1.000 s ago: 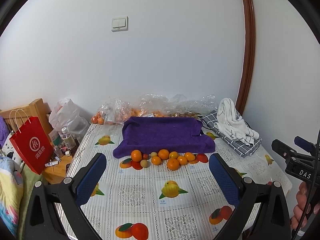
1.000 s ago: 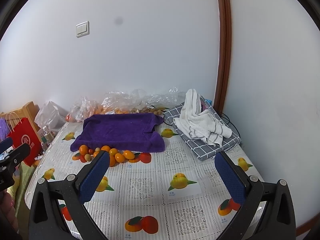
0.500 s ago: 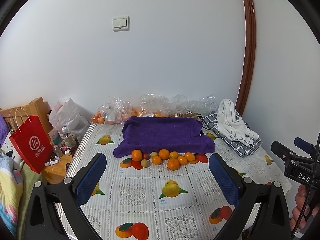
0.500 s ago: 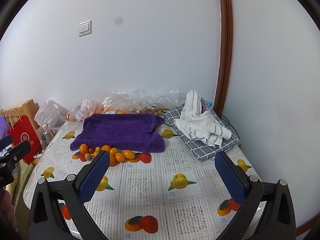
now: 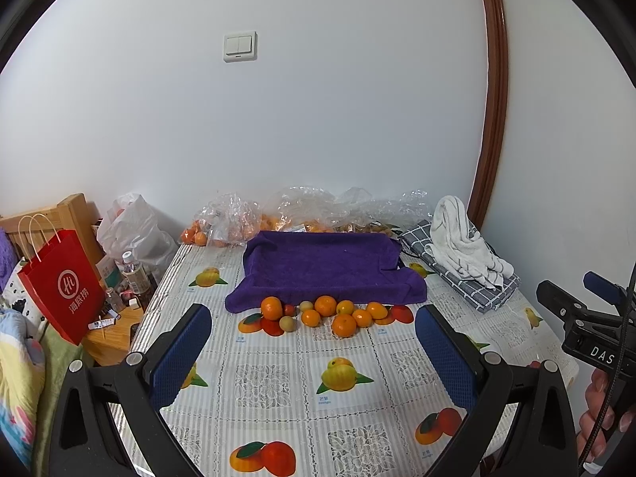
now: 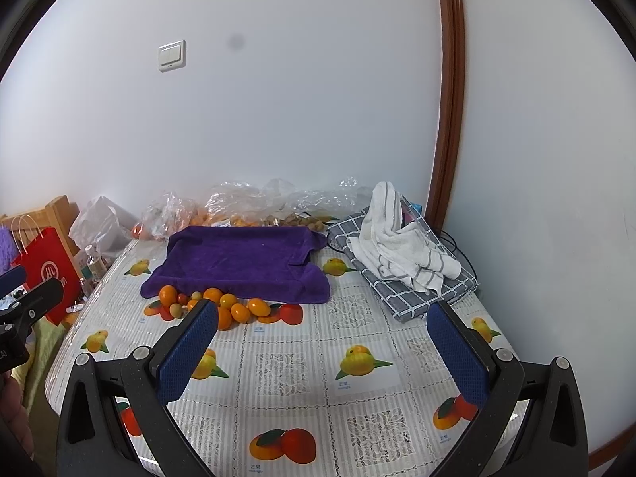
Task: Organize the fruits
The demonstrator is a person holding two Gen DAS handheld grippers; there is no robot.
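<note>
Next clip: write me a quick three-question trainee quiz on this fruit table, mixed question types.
1. True or false: the left tongs hold a fruit.
2. Where do the loose oranges lie relative to the purple towel? A) on top of it B) on the tablecloth along its near edge C) inside the red paper bag
3. Fill in: the white striped towel rests on a folded grey ______ cloth.

Key: 1 false, both the left and the right tongs are open and empty; 2 B; 3 checked.
</note>
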